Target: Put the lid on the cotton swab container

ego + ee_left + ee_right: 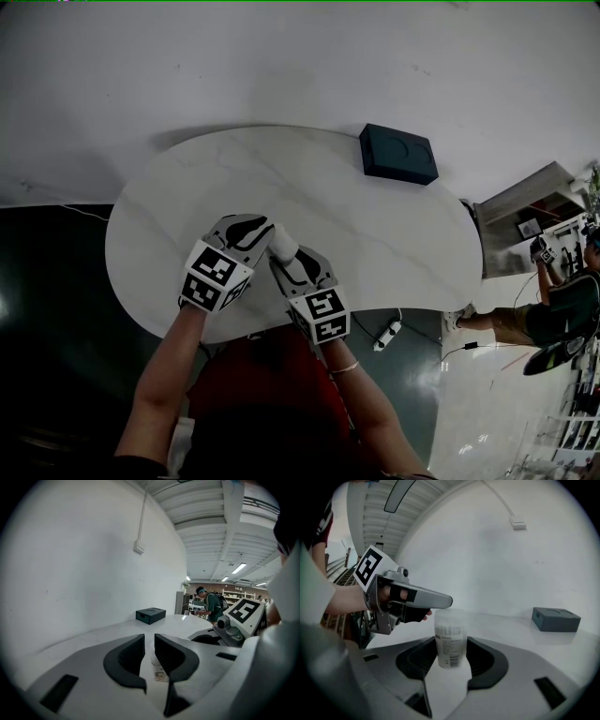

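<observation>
The right gripper (451, 648) is gripping the upright cotton swab container (450, 634) across its middle, jaws spread wide around it, above the table (375, 225) near its 6 o'clock edge. The left gripper (149, 642) is sitting at the container's 10 o'clock, jaws standing narrow with the container's top showing in the slit; I cannot tell whether they are pinching it. Farther out, a dark box (398, 154) is lying at the table's 1 o'clock.

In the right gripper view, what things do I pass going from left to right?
First the marker cube, then the cotton swab container, then the dark box.
</observation>
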The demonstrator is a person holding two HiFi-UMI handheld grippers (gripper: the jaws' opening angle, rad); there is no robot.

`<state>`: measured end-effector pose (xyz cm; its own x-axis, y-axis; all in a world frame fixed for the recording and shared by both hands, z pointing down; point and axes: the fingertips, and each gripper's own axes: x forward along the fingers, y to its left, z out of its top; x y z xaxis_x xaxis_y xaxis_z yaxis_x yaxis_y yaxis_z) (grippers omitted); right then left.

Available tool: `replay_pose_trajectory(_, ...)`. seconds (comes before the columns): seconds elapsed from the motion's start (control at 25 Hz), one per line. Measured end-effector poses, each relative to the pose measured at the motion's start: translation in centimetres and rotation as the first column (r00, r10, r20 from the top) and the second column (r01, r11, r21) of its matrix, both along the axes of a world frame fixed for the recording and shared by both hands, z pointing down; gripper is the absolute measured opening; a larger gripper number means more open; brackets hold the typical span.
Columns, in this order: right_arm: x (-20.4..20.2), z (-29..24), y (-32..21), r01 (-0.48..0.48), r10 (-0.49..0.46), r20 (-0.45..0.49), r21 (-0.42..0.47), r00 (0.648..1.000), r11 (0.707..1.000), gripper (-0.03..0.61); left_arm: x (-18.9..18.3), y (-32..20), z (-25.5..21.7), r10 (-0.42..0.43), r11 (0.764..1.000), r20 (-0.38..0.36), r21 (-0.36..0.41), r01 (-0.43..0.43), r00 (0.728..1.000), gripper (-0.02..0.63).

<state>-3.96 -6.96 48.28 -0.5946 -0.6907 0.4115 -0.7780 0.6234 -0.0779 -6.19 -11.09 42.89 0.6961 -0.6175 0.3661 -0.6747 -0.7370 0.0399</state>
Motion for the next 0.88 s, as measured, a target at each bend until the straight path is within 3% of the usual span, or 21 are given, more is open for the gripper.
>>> replay_pose_trajectory(0.64, 0.8, 0.3, 0.6, -0.032, 0.032, -0.009, -0.004, 0.999, 0.999, 0.207, 1.5, 1.2, 0.4, 0.02, 1.0, 0.018, -0.011, -0.02, 1.0, 0.063)
replay_pose_trajectory(0.88, 0.9, 0.5, 0.7, -0.035, 0.034, -0.025, -0.003, 0.999, 0.999, 0.207, 1.4, 1.3, 0.8, 0.038, 0.999, 0.063, -0.001, -0.038, 0.997, 0.063)
